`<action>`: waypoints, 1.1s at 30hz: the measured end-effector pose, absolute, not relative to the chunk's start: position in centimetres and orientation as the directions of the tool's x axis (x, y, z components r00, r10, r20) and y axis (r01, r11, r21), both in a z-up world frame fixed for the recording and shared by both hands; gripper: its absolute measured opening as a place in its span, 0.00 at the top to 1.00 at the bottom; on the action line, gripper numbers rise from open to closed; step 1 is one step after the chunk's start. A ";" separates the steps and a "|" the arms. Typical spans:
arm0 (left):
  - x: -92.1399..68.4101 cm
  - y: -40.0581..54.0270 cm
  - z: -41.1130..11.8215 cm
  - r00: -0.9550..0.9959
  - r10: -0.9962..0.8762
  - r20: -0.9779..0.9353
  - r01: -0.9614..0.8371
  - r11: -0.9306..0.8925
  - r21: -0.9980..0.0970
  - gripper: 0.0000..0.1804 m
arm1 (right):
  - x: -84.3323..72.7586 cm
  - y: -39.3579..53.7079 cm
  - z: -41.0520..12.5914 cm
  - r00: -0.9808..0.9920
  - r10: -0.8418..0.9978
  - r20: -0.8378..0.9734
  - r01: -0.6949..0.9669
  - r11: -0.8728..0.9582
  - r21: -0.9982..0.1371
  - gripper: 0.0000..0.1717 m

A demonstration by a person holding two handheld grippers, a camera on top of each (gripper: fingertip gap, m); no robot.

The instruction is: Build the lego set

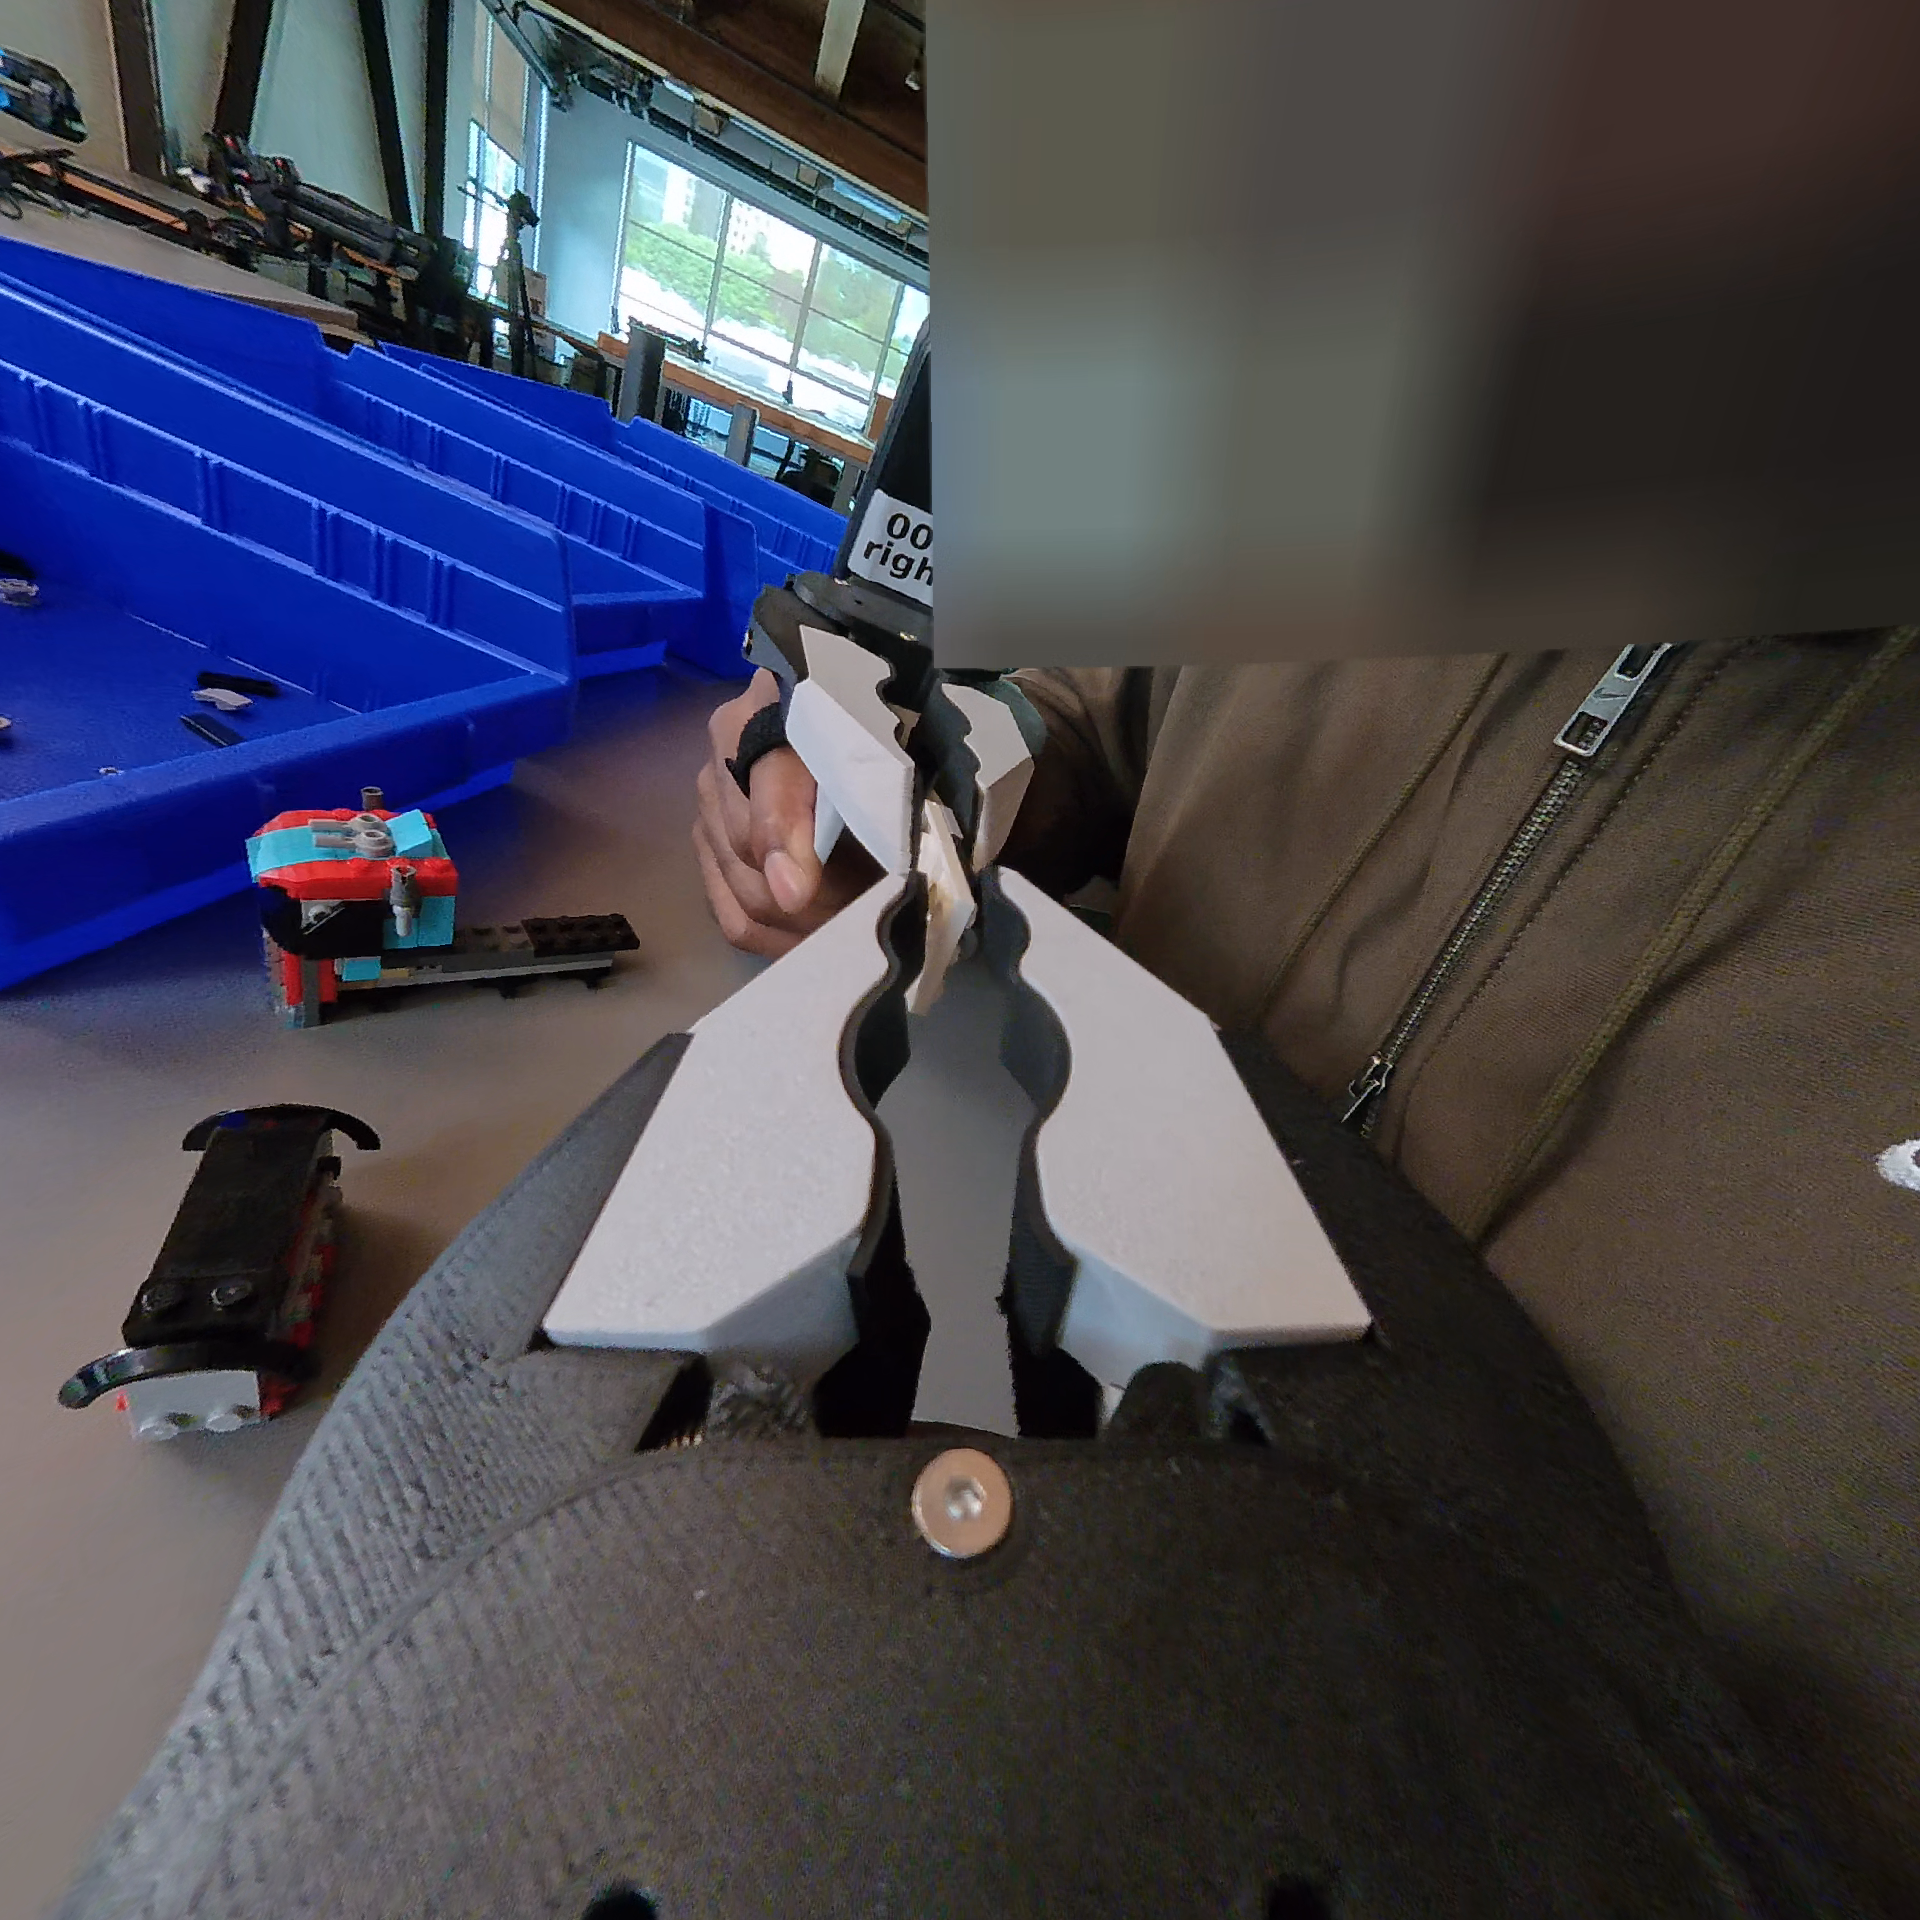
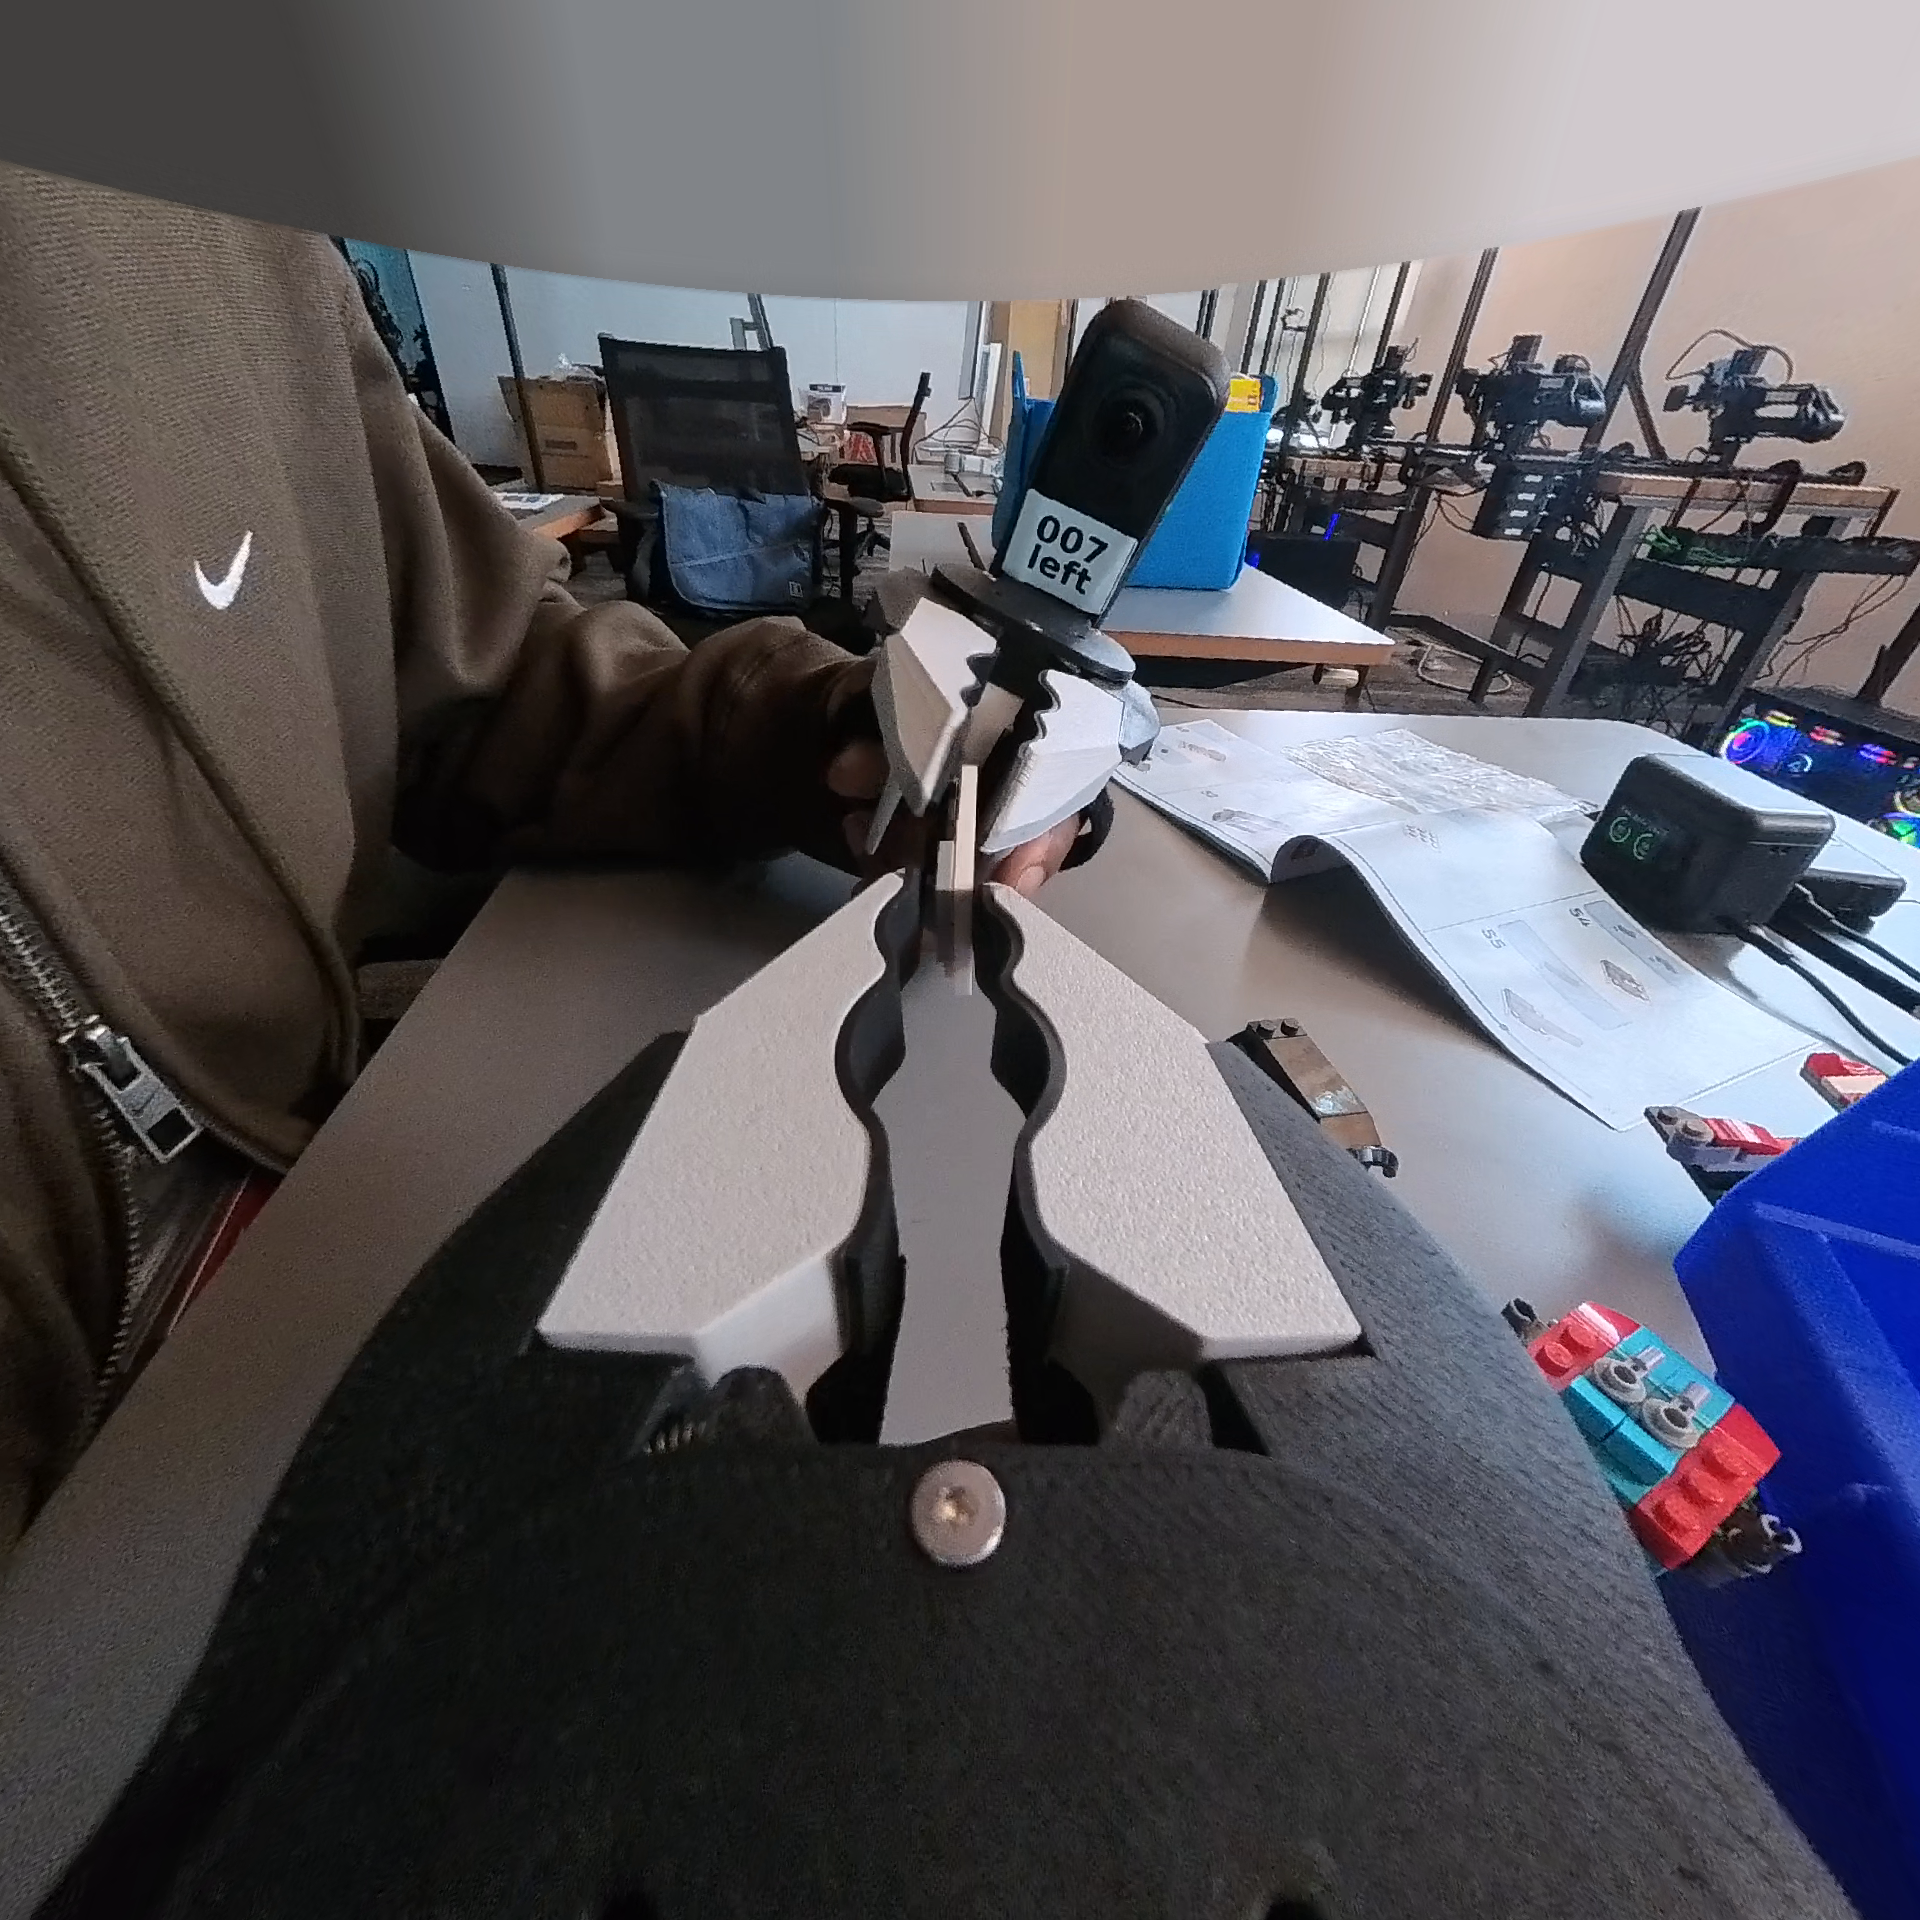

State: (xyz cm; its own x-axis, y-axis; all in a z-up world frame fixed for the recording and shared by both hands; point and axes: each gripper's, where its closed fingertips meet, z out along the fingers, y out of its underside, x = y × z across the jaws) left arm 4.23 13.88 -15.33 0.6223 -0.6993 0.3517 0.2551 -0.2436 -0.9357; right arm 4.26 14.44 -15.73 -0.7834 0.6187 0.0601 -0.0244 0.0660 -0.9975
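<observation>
My left gripper [image 1: 943, 896] and my right gripper [image 2: 951, 896] meet tip to tip above the grey table [image 1: 582, 1039], close to a person's brown zip jacket [image 1: 1455, 935]. Both are shut on the same thin white flat brick piece [image 1: 938, 914], which stands on edge between the two pairs of pads. In the right wrist view the piece [image 2: 964, 862] runs upright from my right pads up into the left gripper [image 2: 971, 795]. In the left wrist view the right gripper [image 1: 920, 805] grips the piece's far end, and the piece sits slightly tilted.
A red and teal brick model [image 1: 353, 904] and a black and red build [image 1: 239, 1257] lie on the table left of the grippers. Blue bins [image 1: 260, 582] stand behind them. An open instruction booklet [image 2: 1507, 914] and a black device [image 2: 1704, 842] lie farther off.
</observation>
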 end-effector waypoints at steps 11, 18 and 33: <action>4.3 13.7 -15.6 0.619 -0.707 0.343 0.239 -0.246 -0.939 0.95 | 4.4 14.2 -15.9 -0.795 0.604 0.059 -0.020 0.071 -0.997 0.94; 4.3 13.8 -15.7 0.634 -0.706 0.316 0.218 -0.229 -0.949 0.95 | 4.4 14.2 -16.0 -0.798 0.601 0.047 -0.010 0.065 -0.998 0.94; 4.3 13.8 -15.8 0.645 -0.703 0.299 0.195 -0.228 -0.954 0.95 | 4.4 14.1 -16.2 -0.805 0.593 0.038 -0.003 0.060 -0.998 0.94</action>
